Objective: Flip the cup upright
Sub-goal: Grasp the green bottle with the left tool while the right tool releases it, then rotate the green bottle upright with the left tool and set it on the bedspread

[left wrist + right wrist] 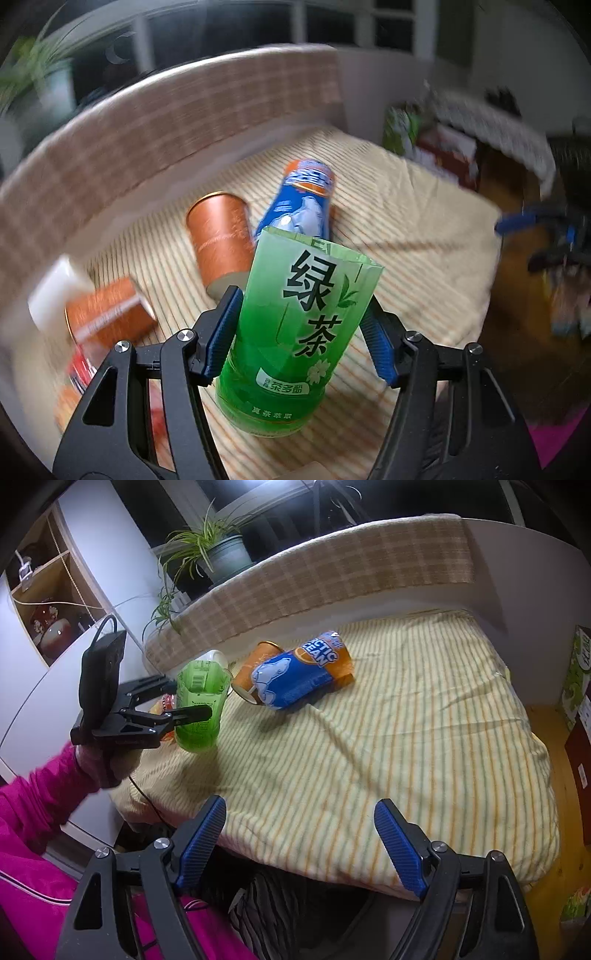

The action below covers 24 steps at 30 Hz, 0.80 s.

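A green cut-bottle cup [295, 332] with black Chinese characters stands upright, mouth up, on the striped cloth. My left gripper [301, 325] has its blue pads on both sides of it, shut on the cup. In the right wrist view the green cup [199, 710] stands near the table's left edge, held by the left gripper [192, 714]. My right gripper [301, 843] is open and empty, low over the table's front edge, far from the cup.
A blue and orange "Arctic Ocean" cup [295, 675] lies on its side mid-table, an orange cylinder [221, 240] beside it. An orange box [110, 314] lies at the left. The striped cloth [406, 738] covers the table; a checked ledge [332, 576] runs behind it.
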{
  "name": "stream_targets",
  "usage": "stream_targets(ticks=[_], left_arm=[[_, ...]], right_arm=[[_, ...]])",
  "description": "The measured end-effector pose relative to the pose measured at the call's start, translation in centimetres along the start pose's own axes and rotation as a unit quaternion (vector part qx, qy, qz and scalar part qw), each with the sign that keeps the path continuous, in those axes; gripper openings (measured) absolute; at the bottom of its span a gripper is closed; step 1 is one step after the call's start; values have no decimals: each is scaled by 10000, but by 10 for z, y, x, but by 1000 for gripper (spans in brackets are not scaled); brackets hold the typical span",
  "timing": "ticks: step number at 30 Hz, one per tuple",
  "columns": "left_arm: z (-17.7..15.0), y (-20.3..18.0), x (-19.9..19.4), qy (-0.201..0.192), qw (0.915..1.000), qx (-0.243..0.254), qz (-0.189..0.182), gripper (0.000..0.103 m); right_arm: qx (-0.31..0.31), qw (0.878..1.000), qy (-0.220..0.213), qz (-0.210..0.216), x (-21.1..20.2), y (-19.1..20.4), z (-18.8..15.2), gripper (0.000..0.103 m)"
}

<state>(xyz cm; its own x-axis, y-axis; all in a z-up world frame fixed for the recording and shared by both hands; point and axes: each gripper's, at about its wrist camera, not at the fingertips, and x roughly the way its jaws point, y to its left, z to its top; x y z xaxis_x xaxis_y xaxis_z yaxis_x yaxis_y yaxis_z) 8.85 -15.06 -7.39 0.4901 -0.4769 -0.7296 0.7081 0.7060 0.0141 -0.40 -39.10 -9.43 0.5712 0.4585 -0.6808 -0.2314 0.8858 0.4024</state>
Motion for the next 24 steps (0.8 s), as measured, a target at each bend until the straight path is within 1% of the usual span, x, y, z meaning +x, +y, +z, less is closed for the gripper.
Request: stream_targets(ticks=[3, 4, 6, 8, 10, 12, 14, 17, 24], left_arm=[[-8, 14, -4, -274, 9973, -665, -137, 66], [-10, 20, -6, -420, 9937, -1010, -251, 66], [-16, 29, -8, -653, 9861, -1481, -386, 66], [-22, 33, -8, -826, 9795, -1786, -443, 65], [-28, 32, -5, -927, 9770, -1883, -376, 65], [-33, 29, -6, -1107, 9757, -1867, -290, 65], [-36, 26, -8, -1177, 9744, -1899, -255, 65], [-43, 30, -11, -1234, 9702, -2066, -279, 65], [-57, 27, -15, -1067, 9744, -1971, -180, 65]], right_arm=[[-72, 10000, 0, 57, 4, 6, 2, 85], [-89, 9999, -4, 75, 5, 8, 3, 85], [-106, 9999, 5, 105, 9, 11, 5, 85], [-123, 9998, 26, 124, 12, 14, 5, 85], [-150, 9998, 48, 141, 14, 17, 6, 85], [-176, 9997, 58, 150, 14, 20, 5, 85], [-191, 9997, 61, 144, 14, 23, 6, 85], [-194, 9997, 48, 148, 14, 25, 7, 85], [-271, 9994, -27, 203, 17, 38, 11, 85]])
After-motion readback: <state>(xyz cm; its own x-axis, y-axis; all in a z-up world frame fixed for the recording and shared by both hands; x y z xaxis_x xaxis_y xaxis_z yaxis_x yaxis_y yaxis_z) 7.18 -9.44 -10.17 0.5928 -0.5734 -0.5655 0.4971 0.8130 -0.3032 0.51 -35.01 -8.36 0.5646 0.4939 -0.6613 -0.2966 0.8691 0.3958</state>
